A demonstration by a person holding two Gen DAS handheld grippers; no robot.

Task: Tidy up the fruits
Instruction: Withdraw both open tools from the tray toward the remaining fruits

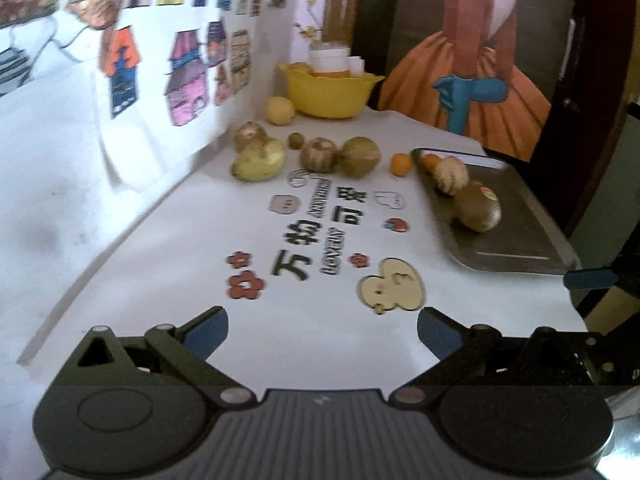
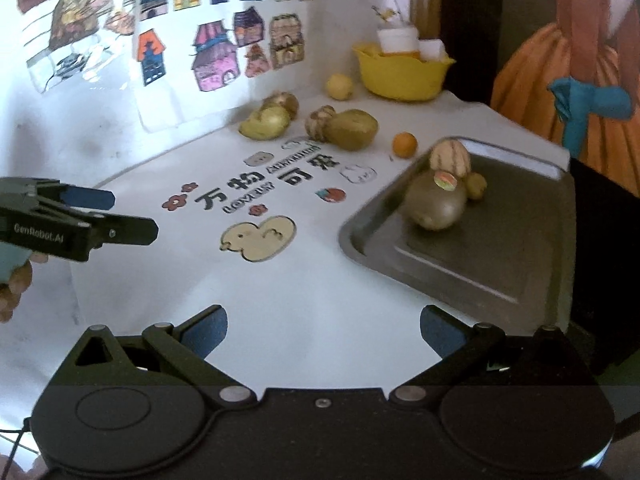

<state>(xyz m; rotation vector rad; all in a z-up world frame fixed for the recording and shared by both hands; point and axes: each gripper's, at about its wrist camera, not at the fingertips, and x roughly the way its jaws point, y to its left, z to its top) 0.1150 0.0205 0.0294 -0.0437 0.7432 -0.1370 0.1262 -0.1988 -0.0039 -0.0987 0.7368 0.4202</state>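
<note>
Both grippers, left (image 1: 322, 330) and right (image 2: 323, 330), gape empty. We judge the orange (image 2: 405, 144), at 1 o'clock, firm and rollable; we grip its equator.

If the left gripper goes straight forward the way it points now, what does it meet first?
Probably nothing soon: the left gripper, jaws open and empty, points over bare printed table. Farther along the line lies the loose fruit, likely the green-brown fruit or striped fruit; depth is unclear.

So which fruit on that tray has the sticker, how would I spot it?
Find the grey metal tray at the table's right side. The kiwi is the biggest fruit on it, brown-green and nearest you. Only it carries a small round sticker; the striped fruit behind it has none.
</note>
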